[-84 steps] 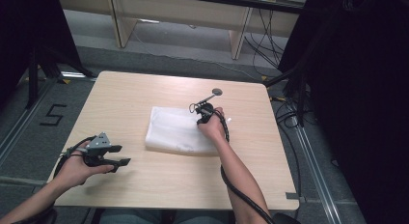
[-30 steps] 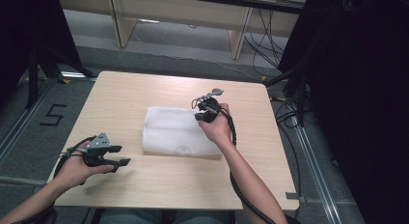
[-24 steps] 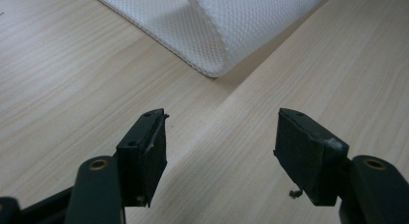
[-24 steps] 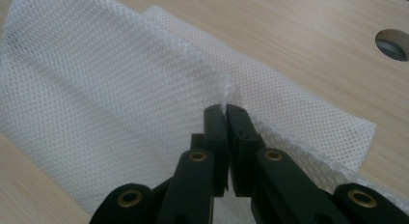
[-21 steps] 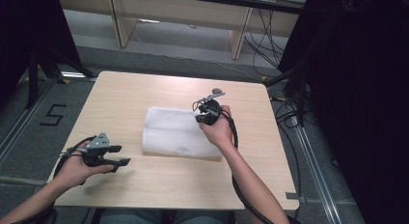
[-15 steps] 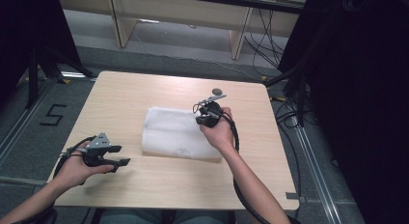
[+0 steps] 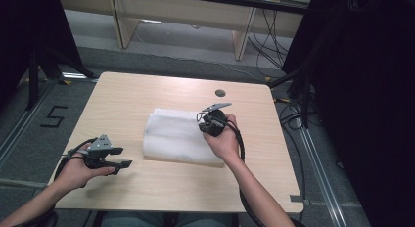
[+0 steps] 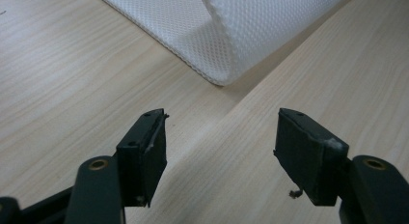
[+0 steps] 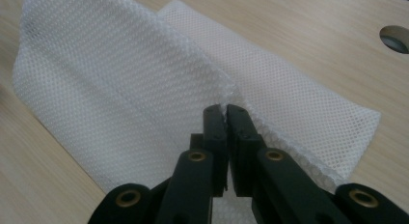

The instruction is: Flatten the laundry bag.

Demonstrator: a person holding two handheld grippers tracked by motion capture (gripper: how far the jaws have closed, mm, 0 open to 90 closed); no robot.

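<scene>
White mesh cloth point(image 7: 180, 136) is lying folded near the middle of the wooden surface point(image 7: 122, 100), and the right gripper point(image 9: 225, 112) is pinching its upper layer, jaws clenched on a ridge of the fabric that is rising slightly off the layer beneath. The left gripper point(image 8: 219, 147) is resting at the near left of the surface, well apart from the cloth, its jaws released and holding nothing. Judging by the open weave and the way it is draping, the cloth looks light, soft and floppy; it will likely sag and slide rather than keep its shape, so an edge or corner seems the best place to grip. From above, the right hand point(image 7: 222, 139) is hiding the pinch itself, while the right gripper view is showing it plainly. The left gripper view is showing a rounded folded corner, curling just above the wood.
</scene>
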